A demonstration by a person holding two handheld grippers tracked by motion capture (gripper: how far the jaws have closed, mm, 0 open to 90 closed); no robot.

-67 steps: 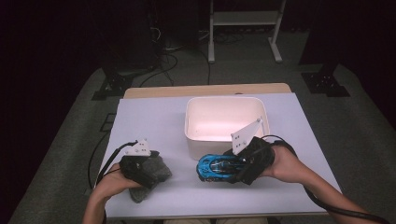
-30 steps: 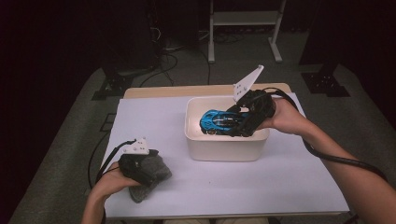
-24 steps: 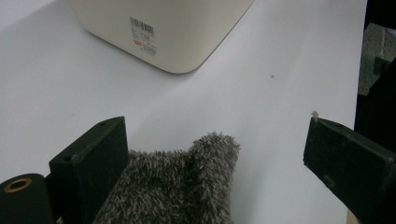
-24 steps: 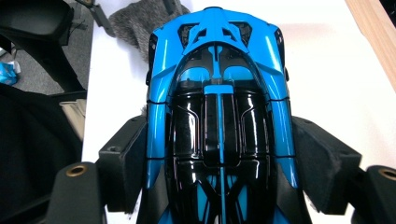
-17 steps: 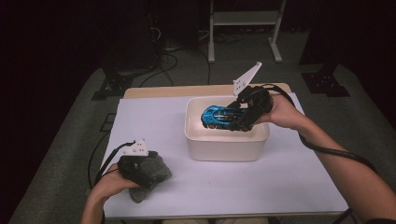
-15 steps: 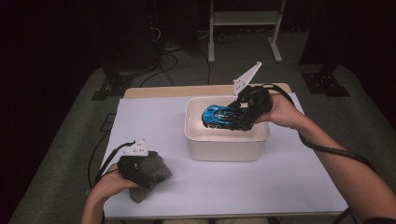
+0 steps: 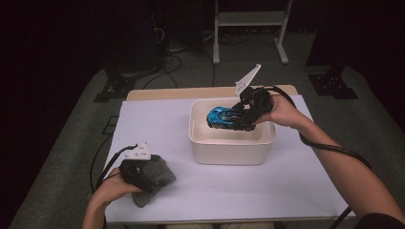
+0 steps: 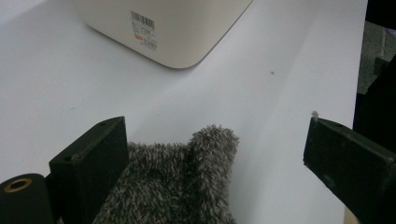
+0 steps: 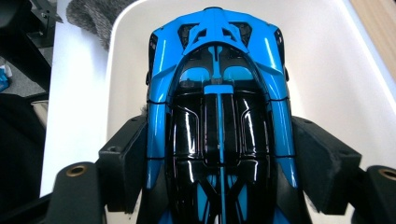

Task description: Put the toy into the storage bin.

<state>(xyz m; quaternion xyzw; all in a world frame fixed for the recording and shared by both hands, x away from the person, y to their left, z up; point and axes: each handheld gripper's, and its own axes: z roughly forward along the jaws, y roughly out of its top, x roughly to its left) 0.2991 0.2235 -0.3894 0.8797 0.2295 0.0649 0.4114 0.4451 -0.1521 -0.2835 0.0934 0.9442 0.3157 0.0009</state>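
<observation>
Two hand-held grippers over a white surface (image 7: pixel 296 191).
A cream bin (image 7: pixel 232 148) sits mid-surface; the right hand-held gripper (image 7: pixel 247 116) clamps the blue toy car (image 7: pixel 224 116) inside it; the left hand-held gripper (image 7: pixel 143 179), jaws wide, rests on a grey cloth (image 7: pixel 157 177).

Background was pretty cluttered: the white table (image 7: pixel 157 119) sat on grey carpet (image 7: pixel 71 157), with a wooden strip (image 7: pixel 167 93) along its far edge, a tangle of black cables (image 7: pixel 176 52) on the floor behind it, and a pale metal stand (image 7: pixel 248 19) farther back.
</observation>
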